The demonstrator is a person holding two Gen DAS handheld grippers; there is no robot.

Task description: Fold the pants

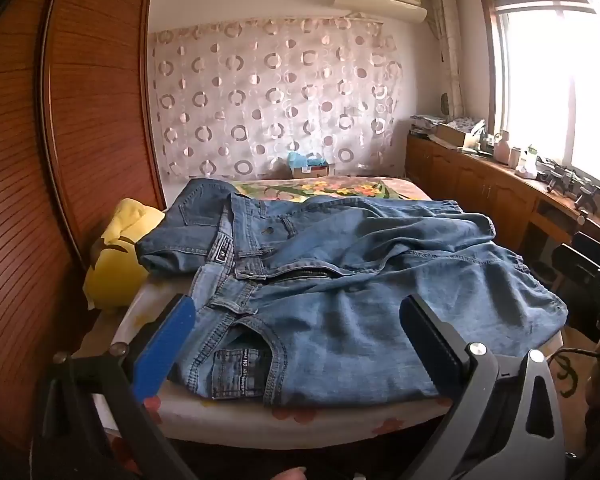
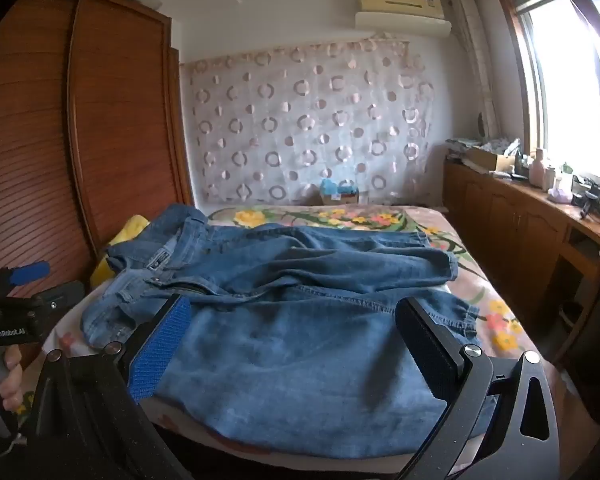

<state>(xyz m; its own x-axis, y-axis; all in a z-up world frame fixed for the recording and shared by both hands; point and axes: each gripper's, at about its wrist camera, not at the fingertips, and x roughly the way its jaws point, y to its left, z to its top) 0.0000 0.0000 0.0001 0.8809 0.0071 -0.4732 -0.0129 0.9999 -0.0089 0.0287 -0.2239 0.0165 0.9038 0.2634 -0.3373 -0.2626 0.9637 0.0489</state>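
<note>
Blue denim pants (image 1: pixel 340 280) lie rumpled across the near end of a floral bed (image 1: pixel 340 416), waistband to the left, legs bunched to the right. My left gripper (image 1: pixel 296 312) hovers open above the pocket area, nothing between its fingers. In the right wrist view the same pants (image 2: pixel 300 320) spread over the bed (image 2: pixel 496 312), and my right gripper (image 2: pixel 292 312) is open above the near leg fabric, touching nothing. The left gripper (image 2: pixel 24 280), held by a hand, shows at the left edge of that view.
A yellow plush (image 1: pixel 116 264) sits by the bed's left side against a wooden wardrobe (image 1: pixel 60 140). A wooden counter (image 1: pixel 500 184) with clutter runs under the window on the right. A small box (image 1: pixel 312 166) stands at the bed's far end by the curtain.
</note>
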